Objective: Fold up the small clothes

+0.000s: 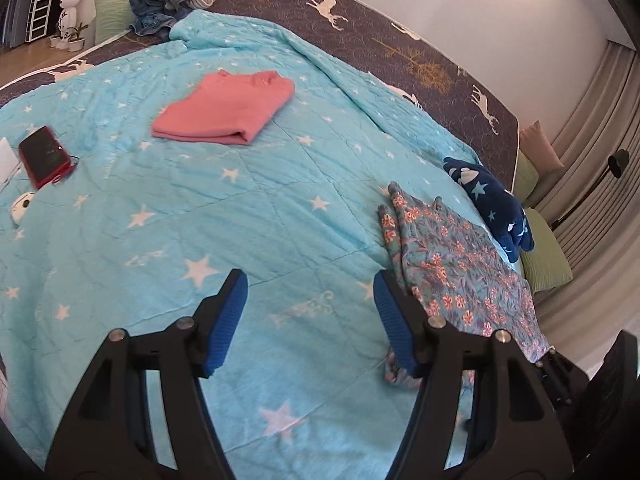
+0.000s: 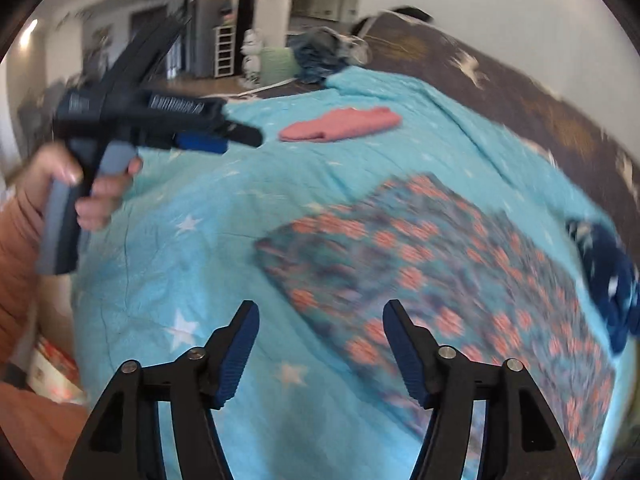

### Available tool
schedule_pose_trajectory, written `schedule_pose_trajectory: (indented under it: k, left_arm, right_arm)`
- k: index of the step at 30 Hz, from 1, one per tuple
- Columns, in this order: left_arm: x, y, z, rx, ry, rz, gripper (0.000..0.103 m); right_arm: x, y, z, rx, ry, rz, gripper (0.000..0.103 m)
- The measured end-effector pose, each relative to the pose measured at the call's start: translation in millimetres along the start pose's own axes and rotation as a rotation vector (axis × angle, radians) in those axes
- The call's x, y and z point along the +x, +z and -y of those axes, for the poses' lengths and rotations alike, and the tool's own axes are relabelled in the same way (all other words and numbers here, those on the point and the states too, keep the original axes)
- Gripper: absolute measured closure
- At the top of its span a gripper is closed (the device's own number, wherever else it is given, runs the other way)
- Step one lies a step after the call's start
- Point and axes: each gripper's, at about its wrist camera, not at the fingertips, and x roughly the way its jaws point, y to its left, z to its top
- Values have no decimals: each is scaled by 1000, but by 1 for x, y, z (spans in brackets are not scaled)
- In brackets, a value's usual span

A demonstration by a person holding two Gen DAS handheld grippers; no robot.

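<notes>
Home bedroom: bed with star-print blue quilt [image 1: 160, 240], deer-pattern sheet [image 1: 400, 40], pillows right, curtains [image 1: 592, 128], shelving rack [image 1: 40, 8] far left.

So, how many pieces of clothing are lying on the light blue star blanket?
3: a folded pink garment far across the blanket, a floral garment spread near the grippers, and a navy star-print piece beyond it. The heap behind the blanket may hide more.

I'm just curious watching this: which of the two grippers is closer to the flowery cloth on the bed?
Right. The right gripper hovers open directly over the flowery cloth. The left gripper, also open, is off to the cloth's side, over the bare blue quilt.
</notes>
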Motion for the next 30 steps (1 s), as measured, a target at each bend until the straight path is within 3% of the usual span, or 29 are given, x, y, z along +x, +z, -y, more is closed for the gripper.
schedule_pose_trajectory:
  k: [6,13,15,17,18,19,23,27,30]
  left_arm:
    - [-7,-3,-18,-26,-11,2,35]
    - [7,-3,-27,-61,-39,-35,35]
    - [10,-1,-28,-62,-37,-40,35]
    - [13,2,-26,-63,-52,-47,35]
    - [14,3,-25,-62,-61,-51,35]
    - [17,5,-22,-61,-77,-59,35]
    - [39,16,2,-30,-170,-111,35]
    - [76,27,32,-19,-276,-206,35]
    - [107,34,51,-21,-309,-291,35]
  right_arm:
    - [36,8,-30,-42,-84,-23,35]
    - [68,27,-37,18,-174,-22,36]
    - [75,32,-35,58,-194,-20,40]
    - [75,35,-26,129,-170,-14,64]
    - [71,35,-15,190,-152,1,84]
    - [67,33,-7,232,-135,17,96]
    - [49,24,29,413,10,71,97]
    - [43,18,44,498,104,89,97]
    - [43,14,50,537,144,88,97]
